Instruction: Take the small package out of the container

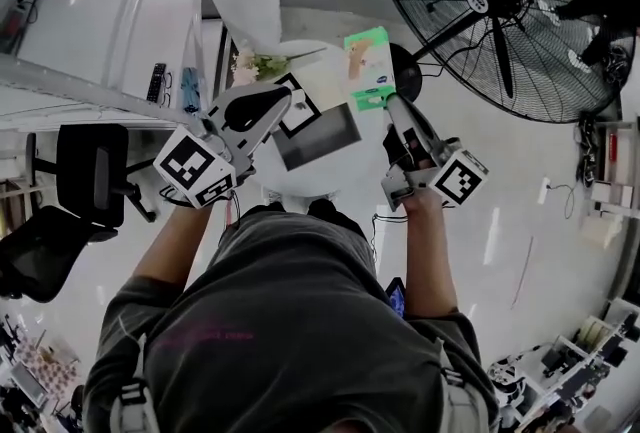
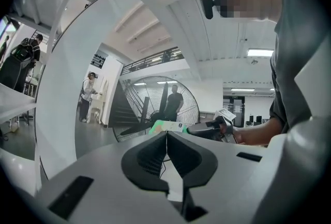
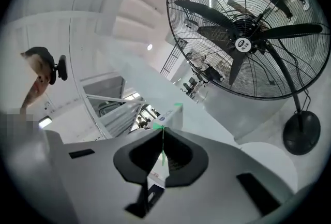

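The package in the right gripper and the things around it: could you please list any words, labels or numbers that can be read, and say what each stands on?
Nothing can be read as text in any view.
package: blue oval logo, too blurred to read.
fan: white hub badge, characters too small to read.
shirt: faint pink print, illegible.
marker cubes: square patterns only, no words.

I can't read the print on the small package (image 1: 367, 61); its lower edge disappears into the right gripper (image 1: 388, 104). The fan (image 1: 500, 11) runs off the picture's top.
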Action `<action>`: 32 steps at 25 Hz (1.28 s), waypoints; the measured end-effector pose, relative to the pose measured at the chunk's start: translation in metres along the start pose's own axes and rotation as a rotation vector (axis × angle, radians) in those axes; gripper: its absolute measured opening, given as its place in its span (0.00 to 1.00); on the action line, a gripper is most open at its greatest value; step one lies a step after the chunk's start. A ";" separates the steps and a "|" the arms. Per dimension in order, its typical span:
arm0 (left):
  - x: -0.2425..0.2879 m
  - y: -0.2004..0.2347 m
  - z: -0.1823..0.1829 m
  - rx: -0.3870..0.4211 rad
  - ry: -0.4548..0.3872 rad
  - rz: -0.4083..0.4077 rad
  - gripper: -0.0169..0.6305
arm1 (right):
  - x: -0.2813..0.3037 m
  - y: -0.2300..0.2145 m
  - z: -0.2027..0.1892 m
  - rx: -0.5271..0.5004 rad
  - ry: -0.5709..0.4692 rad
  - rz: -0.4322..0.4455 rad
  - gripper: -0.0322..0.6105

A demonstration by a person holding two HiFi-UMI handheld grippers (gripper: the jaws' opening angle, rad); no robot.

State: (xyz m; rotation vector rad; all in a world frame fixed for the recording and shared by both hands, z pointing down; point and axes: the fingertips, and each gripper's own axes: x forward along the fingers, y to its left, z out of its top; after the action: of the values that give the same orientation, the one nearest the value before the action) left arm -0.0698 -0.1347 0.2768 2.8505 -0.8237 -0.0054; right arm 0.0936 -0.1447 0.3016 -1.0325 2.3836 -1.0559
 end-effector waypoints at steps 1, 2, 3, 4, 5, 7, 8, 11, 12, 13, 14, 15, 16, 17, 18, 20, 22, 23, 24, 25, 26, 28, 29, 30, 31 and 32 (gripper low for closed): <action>-0.001 0.001 0.000 0.000 -0.001 0.003 0.06 | 0.001 0.004 0.002 -0.002 -0.005 0.009 0.08; -0.002 0.001 0.001 0.001 -0.002 0.006 0.06 | 0.000 0.005 0.003 0.005 -0.010 0.009 0.08; -0.002 0.002 0.001 0.001 -0.002 0.008 0.06 | 0.000 0.006 0.005 0.013 -0.015 0.007 0.08; -0.003 0.003 0.002 0.001 -0.003 0.011 0.06 | 0.000 0.008 0.006 0.017 -0.019 0.008 0.08; -0.003 0.004 0.003 0.000 -0.004 0.013 0.06 | 0.001 0.011 0.008 0.016 -0.021 0.013 0.08; -0.003 0.005 0.004 0.000 -0.006 0.017 0.06 | 0.004 0.017 0.011 0.004 -0.021 0.033 0.08; -0.004 0.006 0.004 -0.001 -0.008 0.019 0.06 | 0.007 0.021 0.013 -0.006 -0.020 0.048 0.08; -0.003 0.006 0.004 -0.004 -0.011 0.023 0.06 | 0.008 0.025 0.014 -0.011 -0.018 0.058 0.08; -0.004 0.006 0.004 -0.004 -0.012 0.023 0.06 | 0.008 0.026 0.014 -0.010 -0.018 0.059 0.08; -0.004 0.006 0.005 -0.004 -0.013 0.023 0.06 | 0.007 0.025 0.013 -0.005 -0.019 0.053 0.08; -0.004 0.005 0.005 -0.003 -0.013 0.023 0.06 | 0.005 0.022 0.012 0.006 -0.020 0.040 0.08; -0.005 0.005 0.005 -0.003 -0.014 0.024 0.06 | 0.004 0.021 0.011 0.010 -0.019 0.034 0.08; -0.005 0.005 0.004 -0.003 -0.015 0.025 0.06 | 0.005 0.023 0.012 0.003 -0.017 0.043 0.08; -0.004 0.005 0.004 -0.004 -0.015 0.026 0.06 | 0.006 0.025 0.012 -0.008 -0.014 0.056 0.08; -0.004 0.004 0.003 -0.004 -0.014 0.027 0.06 | 0.005 0.025 0.012 -0.008 -0.012 0.056 0.08; -0.003 0.003 0.003 -0.005 -0.013 0.028 0.06 | 0.000 0.018 0.011 0.013 -0.012 0.031 0.08; -0.001 0.002 0.003 -0.006 -0.013 0.027 0.06 | -0.001 0.019 0.011 0.013 -0.010 0.037 0.08; -0.001 0.001 0.003 -0.006 -0.013 0.027 0.06 | 0.000 0.020 0.011 0.008 -0.007 0.043 0.08; 0.000 0.001 0.002 -0.007 -0.013 0.028 0.06 | 0.000 0.020 0.011 0.009 -0.004 0.043 0.08; 0.000 0.000 0.001 -0.008 -0.011 0.028 0.06 | 0.000 0.019 0.010 0.008 0.000 0.045 0.08; 0.000 0.000 0.000 -0.009 -0.009 0.030 0.06 | 0.000 0.020 0.009 0.004 0.004 0.052 0.08; 0.001 -0.001 -0.002 -0.012 -0.005 0.033 0.06 | 0.003 0.023 0.009 -0.007 0.011 0.073 0.08; 0.001 -0.001 -0.003 -0.013 -0.003 0.035 0.06 | 0.004 0.023 0.008 -0.009 0.015 0.078 0.08; 0.001 -0.001 -0.005 -0.015 -0.001 0.037 0.06 | 0.003 0.020 0.006 0.000 0.017 0.067 0.08; 0.001 -0.001 -0.005 -0.016 0.000 0.038 0.06 | 0.000 0.015 0.004 0.014 0.019 0.049 0.08; 0.002 -0.002 -0.006 -0.016 0.001 0.039 0.06 | -0.001 0.012 0.003 0.022 0.021 0.038 0.08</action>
State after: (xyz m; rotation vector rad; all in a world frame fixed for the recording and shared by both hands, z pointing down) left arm -0.0674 -0.1332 0.2825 2.8183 -0.8754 -0.0063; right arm 0.0900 -0.1399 0.2901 -0.9694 2.3928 -1.0819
